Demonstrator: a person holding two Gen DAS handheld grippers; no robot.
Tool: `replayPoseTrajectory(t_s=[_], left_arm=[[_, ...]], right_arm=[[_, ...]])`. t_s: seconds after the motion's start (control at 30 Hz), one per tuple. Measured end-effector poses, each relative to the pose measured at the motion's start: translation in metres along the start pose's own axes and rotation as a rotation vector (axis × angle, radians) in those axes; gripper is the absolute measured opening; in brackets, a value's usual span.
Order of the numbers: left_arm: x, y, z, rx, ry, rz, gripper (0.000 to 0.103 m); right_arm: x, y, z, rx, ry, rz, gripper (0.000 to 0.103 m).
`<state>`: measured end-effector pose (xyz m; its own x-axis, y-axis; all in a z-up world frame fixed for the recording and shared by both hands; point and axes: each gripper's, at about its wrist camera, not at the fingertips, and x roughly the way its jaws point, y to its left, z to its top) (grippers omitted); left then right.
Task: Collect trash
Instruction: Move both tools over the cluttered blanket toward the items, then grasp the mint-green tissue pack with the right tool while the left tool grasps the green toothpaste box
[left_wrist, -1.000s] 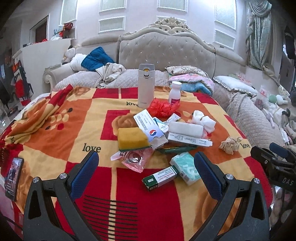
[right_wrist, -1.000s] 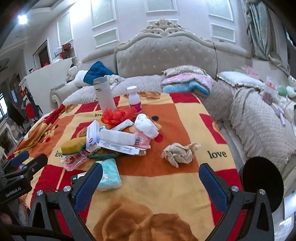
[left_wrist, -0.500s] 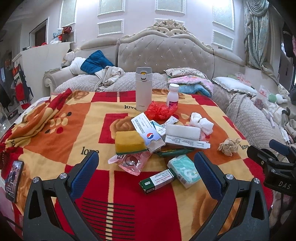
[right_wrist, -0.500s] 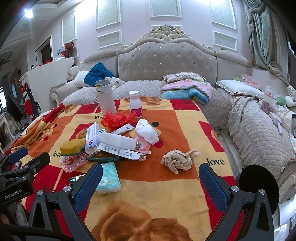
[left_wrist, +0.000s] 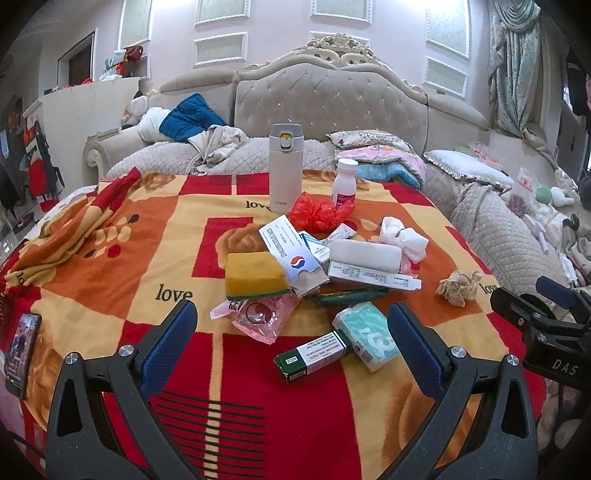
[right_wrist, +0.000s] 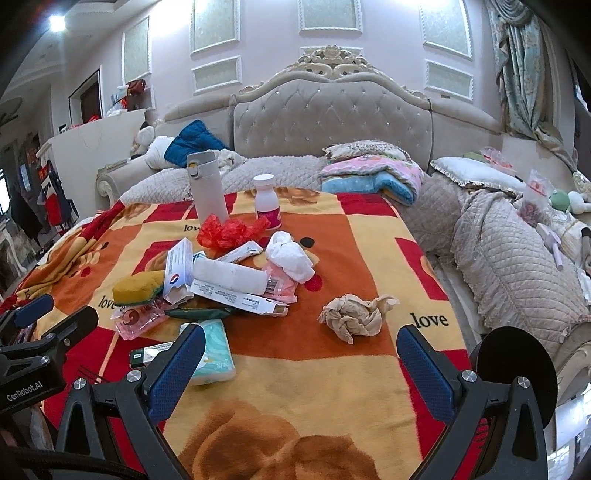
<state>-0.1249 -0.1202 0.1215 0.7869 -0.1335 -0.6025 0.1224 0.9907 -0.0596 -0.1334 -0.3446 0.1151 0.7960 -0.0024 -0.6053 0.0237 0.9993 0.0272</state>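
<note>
A heap of litter lies mid-blanket: a crumpled beige paper ball (right_wrist: 352, 314) (left_wrist: 458, 287), white crumpled tissue (right_wrist: 290, 256), red plastic wrap (right_wrist: 229, 230), pink wrapper (left_wrist: 258, 314), flat cartons (left_wrist: 373, 275), a green-white box (left_wrist: 314, 354), a teal tissue pack (left_wrist: 367, 334) and a yellow sponge (left_wrist: 255, 275). My left gripper (left_wrist: 291, 347) is open and empty, hovering just short of the green-white box. My right gripper (right_wrist: 301, 365) is open and empty, just short of the paper ball.
A white flask (left_wrist: 285, 168) and a white pill bottle (left_wrist: 344, 181) stand behind the heap. A phone (left_wrist: 20, 354) lies at the blanket's left edge. Folded bedding (right_wrist: 373, 173) and a padded headboard (right_wrist: 332, 114) are behind; quilted cushions (right_wrist: 509, 266) lie right.
Both grippers have drawn back slightly and tilted up, so the heap sits a little lower and farther in both views. Both stay open; nothing on the blanket has moved.
</note>
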Motion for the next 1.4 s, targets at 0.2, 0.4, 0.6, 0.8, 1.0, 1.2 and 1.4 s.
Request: replayPoseTrajectory(t_s=[0.2,0.4,0.6,0.8,1.0,1.2,1.4], left_arm=[[0.005,0.002,-0.003,-0.006,0.017,0.000,0.102],[0.007,0.005,-0.005,-0.010,0.022,0.004,0.102],[0.011,0.011,-0.007,-0.023,0.033,0.009,0.102],[0.014,0.021,-0.012,-0.020,0.048,0.022,0.102],[0.020,0.033,-0.021,0.004,0.078,0.030,0.102],[0.027,0.047,-0.033,0.019,0.116,0.040,0.102],[0.034,0.060,-0.036,-0.010,0.140,0.040,0.102]], right_arm=[[0.002,0.000,-0.001,-0.003,0.004,-0.001,0.103],[0.004,-0.003,-0.002,0.002,0.004,0.004,0.103],[0.007,0.001,-0.003,-0.021,0.001,-0.002,0.103],[0.010,0.001,-0.005,-0.012,0.019,0.019,0.103],[0.015,0.003,-0.009,-0.011,0.051,0.053,0.103],[0.028,0.014,-0.014,-0.030,0.104,0.104,0.103],[0.054,0.037,-0.018,-0.078,0.183,0.207,0.084]])
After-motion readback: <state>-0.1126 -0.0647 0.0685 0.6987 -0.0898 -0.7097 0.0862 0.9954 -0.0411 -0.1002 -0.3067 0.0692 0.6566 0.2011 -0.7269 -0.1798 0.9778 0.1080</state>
